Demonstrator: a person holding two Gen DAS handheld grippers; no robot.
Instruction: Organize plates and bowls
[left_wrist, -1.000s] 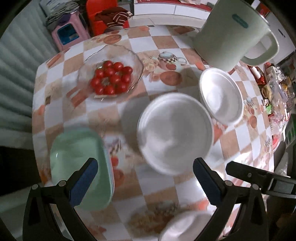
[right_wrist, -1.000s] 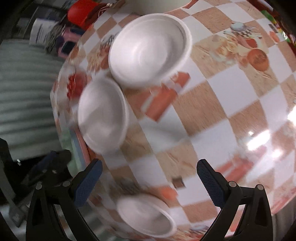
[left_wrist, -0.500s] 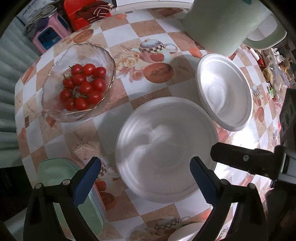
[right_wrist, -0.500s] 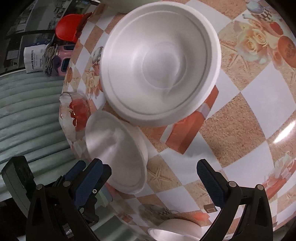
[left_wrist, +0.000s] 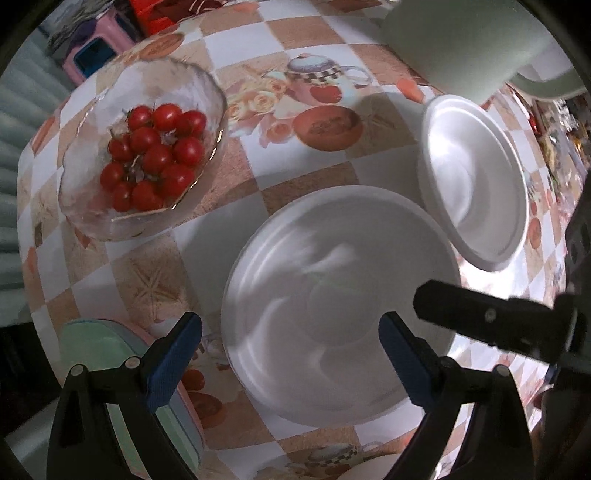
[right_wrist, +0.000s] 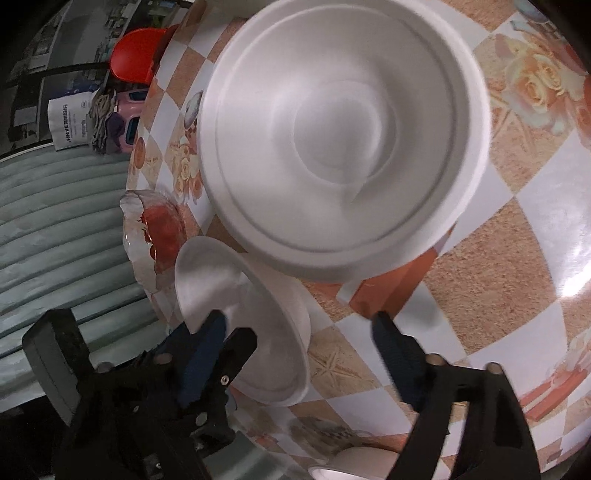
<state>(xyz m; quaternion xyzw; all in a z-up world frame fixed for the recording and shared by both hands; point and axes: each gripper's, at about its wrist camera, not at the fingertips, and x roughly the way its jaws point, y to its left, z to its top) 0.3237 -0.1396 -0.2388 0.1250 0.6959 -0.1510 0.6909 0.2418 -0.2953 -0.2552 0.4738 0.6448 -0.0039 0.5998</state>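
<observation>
Step in hand, as judged: approach before the first pickup. Both tools are spread wide and hold nothing.

The left gripper (left_wrist: 290, 349) hovers low over the plate (left_wrist: 332, 295), its fingertips straddling the near rim without visible contact. The right gripper (right_wrist: 299, 345) hovers just short of the bowl (right_wrist: 343, 136), which fills the upper part of its view.

Positions, relative to the plate:
- The bowl lies just beside it, on its far right; whether the rims touch cannot be told.
- A glass dish (left_wrist: 144, 147) of cherry tomatoes stands to its far left, apart from it.
- A green tray (left_wrist: 122, 376) lies at its near left, at the table edge.
- A pale jug (left_wrist: 465, 40) stands beyond the bowl.
- A further white piece (right_wrist: 354, 463) shows at the near edge; its kind cannot be told.

Next move, as judged: close one tool on a rim and lift. The white ware looks like thin foam, so a light pinch at the rim is advised. The two tools are close together beside the plate, so clearance must be watched.

Surface: a table (left_wrist: 258, 192) under glossy checked oilcloth printed with teapots and roses, showing glare. Room: a red chair (right_wrist: 136, 55) and a pink stool (left_wrist: 99, 51) stand beyond the table's far edge.
</observation>
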